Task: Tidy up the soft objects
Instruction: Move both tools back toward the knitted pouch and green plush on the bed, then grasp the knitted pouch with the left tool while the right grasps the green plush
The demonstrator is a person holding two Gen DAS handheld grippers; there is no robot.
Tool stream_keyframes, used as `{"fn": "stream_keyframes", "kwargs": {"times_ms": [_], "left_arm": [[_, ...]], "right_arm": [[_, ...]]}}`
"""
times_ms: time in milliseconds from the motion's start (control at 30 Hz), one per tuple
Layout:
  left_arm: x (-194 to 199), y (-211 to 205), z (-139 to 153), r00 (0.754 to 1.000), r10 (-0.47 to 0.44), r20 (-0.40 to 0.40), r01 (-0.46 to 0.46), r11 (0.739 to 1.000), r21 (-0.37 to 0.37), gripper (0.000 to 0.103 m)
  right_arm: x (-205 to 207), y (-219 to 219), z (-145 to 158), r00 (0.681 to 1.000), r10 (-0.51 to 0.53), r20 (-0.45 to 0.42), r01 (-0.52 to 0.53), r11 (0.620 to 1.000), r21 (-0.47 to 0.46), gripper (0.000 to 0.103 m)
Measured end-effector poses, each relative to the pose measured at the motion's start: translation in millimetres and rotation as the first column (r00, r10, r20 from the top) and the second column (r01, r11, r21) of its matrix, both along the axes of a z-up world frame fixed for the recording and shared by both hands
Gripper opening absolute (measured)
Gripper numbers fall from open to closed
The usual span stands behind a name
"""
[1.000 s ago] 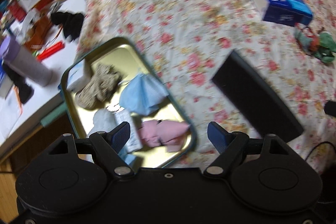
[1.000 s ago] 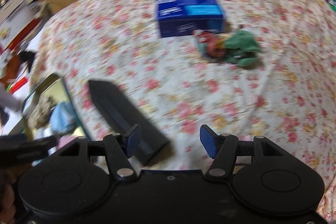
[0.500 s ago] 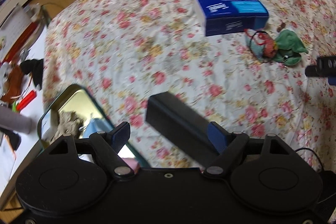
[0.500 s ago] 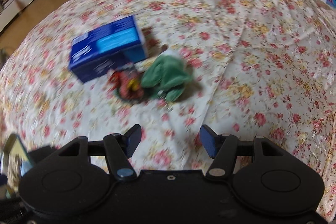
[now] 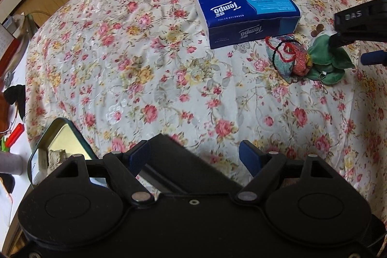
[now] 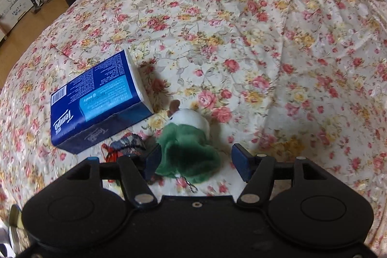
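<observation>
A green plush toy (image 6: 186, 151) with a white head lies on the floral bedspread (image 6: 241, 40), between the fingers of my right gripper (image 6: 197, 160). Its jaws are opening and the pads do not press on the toy. A colourful woven pouch (image 5: 287, 57) touches the toy's left side, and a blue tissue pack (image 5: 246, 13) lies just beyond it. My left gripper (image 5: 193, 156) hangs open with nothing in it, over a flat black lid (image 5: 169, 161). The gold tin tray (image 5: 60, 137) with soft items shows at lower left, mostly hidden.
From the right edge of the left wrist view, the right gripper's blue fingertip (image 5: 372, 57) reaches in over the plush. A cluttered white table (image 5: 14, 79) stands left of the bed. Bare bedspread stretches wide between the tray and the tissue pack.
Both views swept right, away from the tin tray and across the bed. My right gripper came down over the green plush toy, which now sits between its fingers. The left jaws kept their width.
</observation>
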State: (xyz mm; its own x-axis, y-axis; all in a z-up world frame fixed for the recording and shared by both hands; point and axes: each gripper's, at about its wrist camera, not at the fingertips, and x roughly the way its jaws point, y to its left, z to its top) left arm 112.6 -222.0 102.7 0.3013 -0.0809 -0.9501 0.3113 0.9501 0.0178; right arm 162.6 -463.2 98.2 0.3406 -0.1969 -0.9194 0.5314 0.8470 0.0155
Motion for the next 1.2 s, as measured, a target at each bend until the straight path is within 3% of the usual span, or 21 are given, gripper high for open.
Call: {"fn": "stream_keyframes", "kwargs": {"times_ms": [333, 367, 433, 667, 867, 1200], "left_arm": [[15, -12, -6, 1.0, -0.021, -0.017, 0.022, 1.0, 0.011, 0.078], [16, -14, -6, 0.999, -0.024, -0.02, 0.024, 1.0, 0.01, 0.078], [16, -19, -7, 0.999, -0.033, -0.023, 0.034, 0.999, 0.011, 0.078], [22, -36, -3, 0.999, -0.046, -0.011, 0.046, 0.999, 0.013, 0.078], [36, -60, 2, 0.999, -0.054, -0.006, 0.054, 0.998, -0.017, 0.078], [58, -108, -3, 0.996, -0.084, -0.036, 0.08, 0.993, -0.091, 0.079]], "right_arm": [[21, 8, -44, 0.999, -0.012, -0.052, 0.013, 1.0, 0.028, 0.06], [22, 9, -46, 0.999, -0.004, -0.052, 0.006, 0.999, 0.037, 0.058], [22, 8, -48, 0.999, 0.008, -0.045, -0.005, 0.998, 0.066, 0.044], [12, 6, -34, 1.0, 0.027, 0.003, -0.027, 0.999, 0.044, 0.04], [1, -23, -23, 0.998, -0.045, 0.047, 0.041, 0.996, 0.083, 0.04], [-6, -53, -26, 0.989, -0.143, 0.047, 0.141, 0.989, 0.043, 0.04]]}}
